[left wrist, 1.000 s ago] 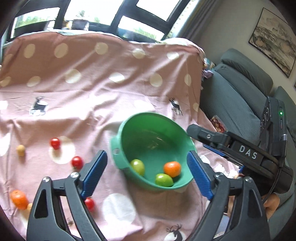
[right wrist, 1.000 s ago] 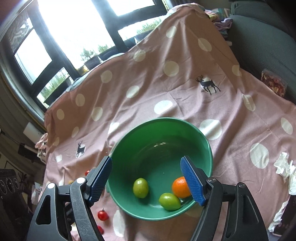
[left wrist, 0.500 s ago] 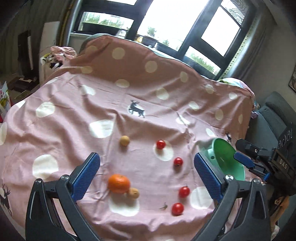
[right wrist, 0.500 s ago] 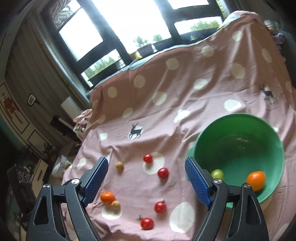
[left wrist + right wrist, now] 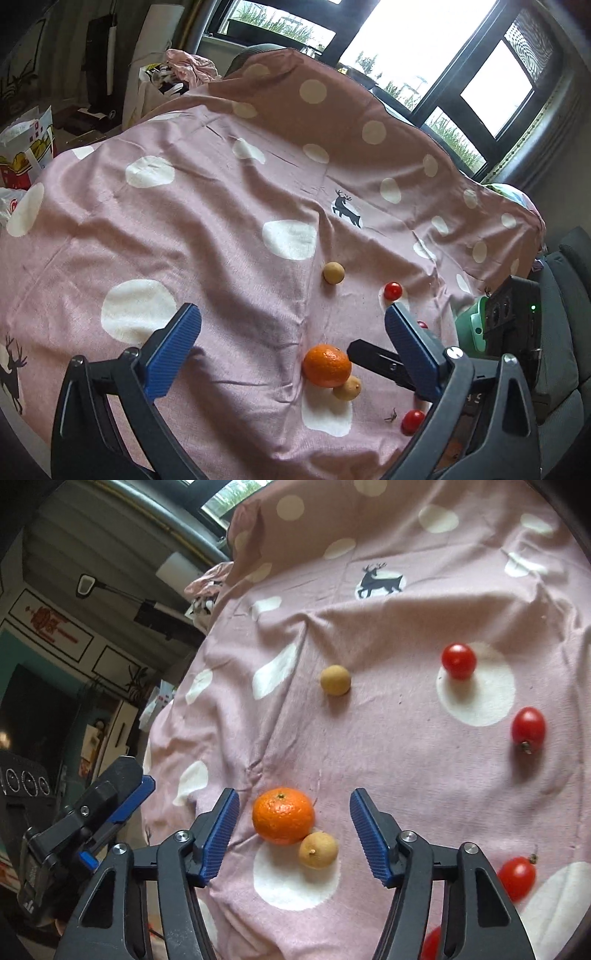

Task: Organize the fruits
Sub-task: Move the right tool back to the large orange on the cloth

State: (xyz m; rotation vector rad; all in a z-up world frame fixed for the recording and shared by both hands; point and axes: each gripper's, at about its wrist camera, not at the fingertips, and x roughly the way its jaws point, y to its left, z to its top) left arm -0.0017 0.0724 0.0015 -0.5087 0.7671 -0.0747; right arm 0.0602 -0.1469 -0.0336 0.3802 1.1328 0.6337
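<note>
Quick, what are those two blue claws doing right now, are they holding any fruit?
Left gripper: open, holding nothing.
Right gripper: open but just been closing, orange and small tan fruit between its fingers, not gripped.

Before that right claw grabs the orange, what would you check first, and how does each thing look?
1. Right gripper jaws around the orange: ok; they have just been closing, no pad presses yet.
2. Orange free of neighbours: not ok, a small tan fruit touches it.
3. Left gripper clear: ok, open, empty.
4. Green bowl reachable: cannot tell, only an edge shows.
</note>
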